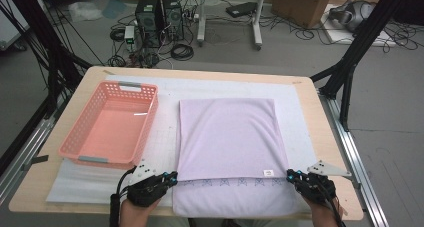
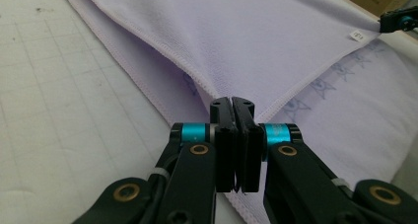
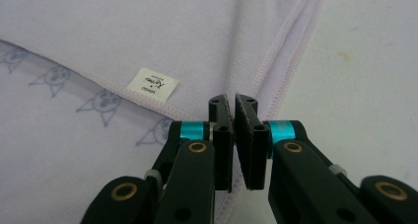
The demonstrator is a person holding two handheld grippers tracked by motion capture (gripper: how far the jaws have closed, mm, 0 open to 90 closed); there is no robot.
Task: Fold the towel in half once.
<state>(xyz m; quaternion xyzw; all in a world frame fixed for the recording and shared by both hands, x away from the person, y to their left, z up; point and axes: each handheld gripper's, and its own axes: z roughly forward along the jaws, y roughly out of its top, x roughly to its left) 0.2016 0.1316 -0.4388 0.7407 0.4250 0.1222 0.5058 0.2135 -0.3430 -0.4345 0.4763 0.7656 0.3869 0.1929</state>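
So, quick update from the remote seat: I've got the lilac towel (image 1: 227,137) lying flat on the white mat (image 1: 165,132) in the middle of the table (image 1: 320,117), already doubled over once, its top layer stopping just short of the near hem so the strip of little cat prints (image 1: 220,182) peeks out; that offset is handy, since it lets me pick the upper layer alone.

Left gripper (image 1: 171,177) sits at the near left corner of that top layer; in the left gripper view (image 2: 232,101) the jaws are pinched together right on the stitched corner, so I'd call it clamped on the towel. Right gripper (image 1: 291,175) mirrors it at the near right corner, just beside the small white label (image 3: 151,85); in the right gripper view (image 3: 231,98) the jaws are all but closed with the seam edge running in between them; looks like a grip on fabric, though the pinch itself is hidden behind the pads.

Holding both corners keeps the edge level for another fold, I reckon; the pink basket (image 1: 80,137) waits empty just left of the towel, presumably where it ends up.
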